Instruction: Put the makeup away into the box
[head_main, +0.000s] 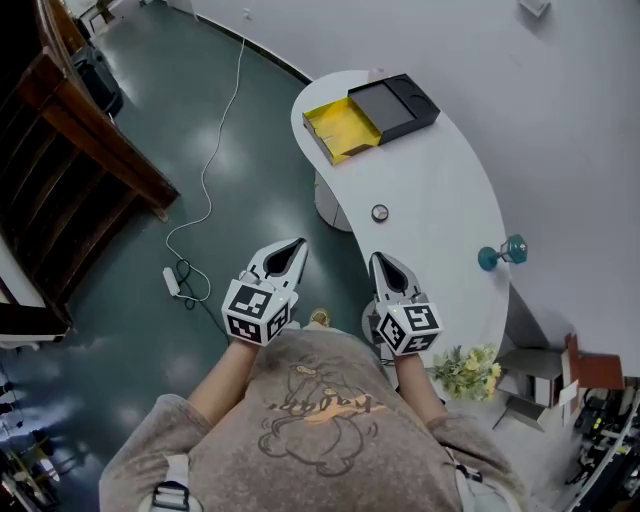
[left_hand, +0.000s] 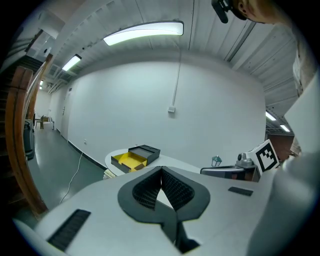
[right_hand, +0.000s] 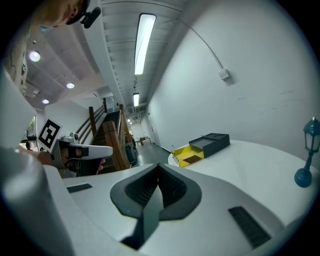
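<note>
- The left claw (head_main: 292, 247) is clenched on nothing and hangs over the floor, just off the near edge of the table (head_main: 450, 190).
- The right claw (head_main: 383, 262) is also clenched and empty, and points along the table.
- A small round case (head_main: 380, 212), probably the makeup, lies just ahead of the right claw, so that claw seems better placed to take it.
- The box (head_main: 372, 118) sits well beyond both claws, with its yellow tray open to receive the case.

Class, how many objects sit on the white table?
3: open box at the far end, small round item mid-table, teal ornament at the right edge. The flowers may stand on it too.
</note>
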